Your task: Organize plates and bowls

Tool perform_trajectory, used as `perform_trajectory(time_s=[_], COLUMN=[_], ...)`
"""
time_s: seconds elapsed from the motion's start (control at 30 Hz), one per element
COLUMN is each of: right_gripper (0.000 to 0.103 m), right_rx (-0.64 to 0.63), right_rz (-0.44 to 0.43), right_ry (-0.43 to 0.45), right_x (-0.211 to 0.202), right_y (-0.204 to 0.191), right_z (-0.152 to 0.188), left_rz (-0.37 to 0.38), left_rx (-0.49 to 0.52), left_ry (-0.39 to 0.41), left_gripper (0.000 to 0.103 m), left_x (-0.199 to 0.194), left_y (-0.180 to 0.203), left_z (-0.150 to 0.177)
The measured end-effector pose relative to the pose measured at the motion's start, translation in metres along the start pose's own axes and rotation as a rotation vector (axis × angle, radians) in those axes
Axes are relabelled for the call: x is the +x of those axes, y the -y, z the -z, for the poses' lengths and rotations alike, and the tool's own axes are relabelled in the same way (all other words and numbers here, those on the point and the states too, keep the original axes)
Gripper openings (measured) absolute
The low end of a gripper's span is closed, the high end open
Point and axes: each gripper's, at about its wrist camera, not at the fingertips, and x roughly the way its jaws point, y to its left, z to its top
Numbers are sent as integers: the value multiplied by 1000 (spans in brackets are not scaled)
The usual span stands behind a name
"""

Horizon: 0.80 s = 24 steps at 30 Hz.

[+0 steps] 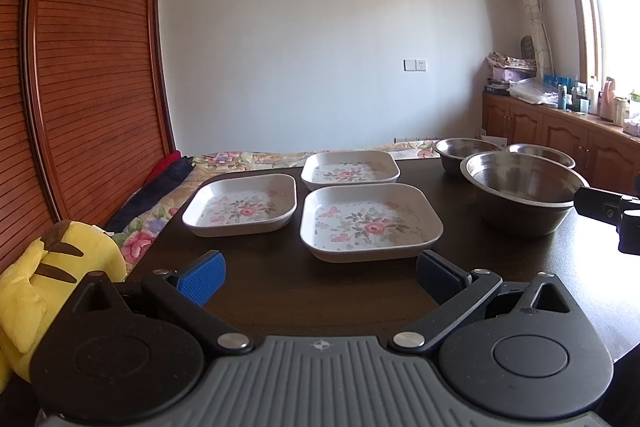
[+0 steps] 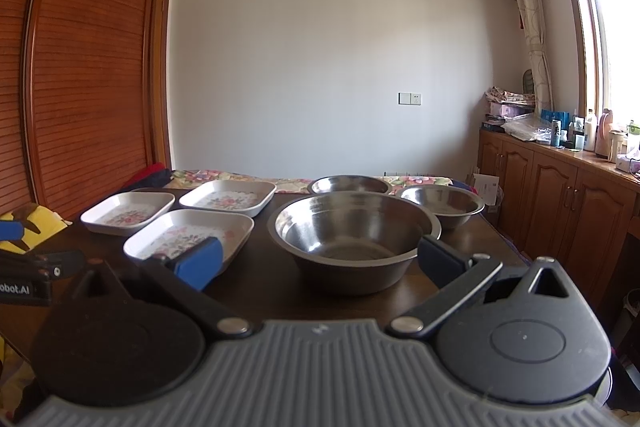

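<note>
left fingers [image 1: 320,273] gaping wide, holding nothing, facing the nearest plate [image 1: 371,221] | right fingers [image 2: 320,259] likewise spread and bare, facing the big bowl [image 2: 354,233] | plates and bowls sitting unstacked on the counter [image 1: 280,291] | I'd be pinching the near rim squarely, lifting level before nesting

Both wrist views look low across the table [image 1: 280,291], sharing 3 plates, 3 bowls.

Right gripper [image 2: 318,263] spread wide, seemingly short of nearest steel bowl [image 2: 354,239].
</note>
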Motion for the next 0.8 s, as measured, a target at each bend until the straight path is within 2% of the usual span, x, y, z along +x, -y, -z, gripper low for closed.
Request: perform_trajectory(time_s=[0.43, 0.53, 0.8], right_gripper=[103, 103, 103], right_rx=[-35, -42, -66], right_rz=[-51, -83, -172], right_ry=[-44, -47, -77], right_x=[14, 19, 40], right_y=[-15, -22, -37], right_z=[5, 3, -5], left_rz=[62, 43, 18], left_rx=[17, 45, 63], left_ry=[-93, -115, -112], left_gripper=[103, 103, 103], left_x=[15, 21, 36], left_y=[0, 1, -18], left_z=[8, 7, -2])
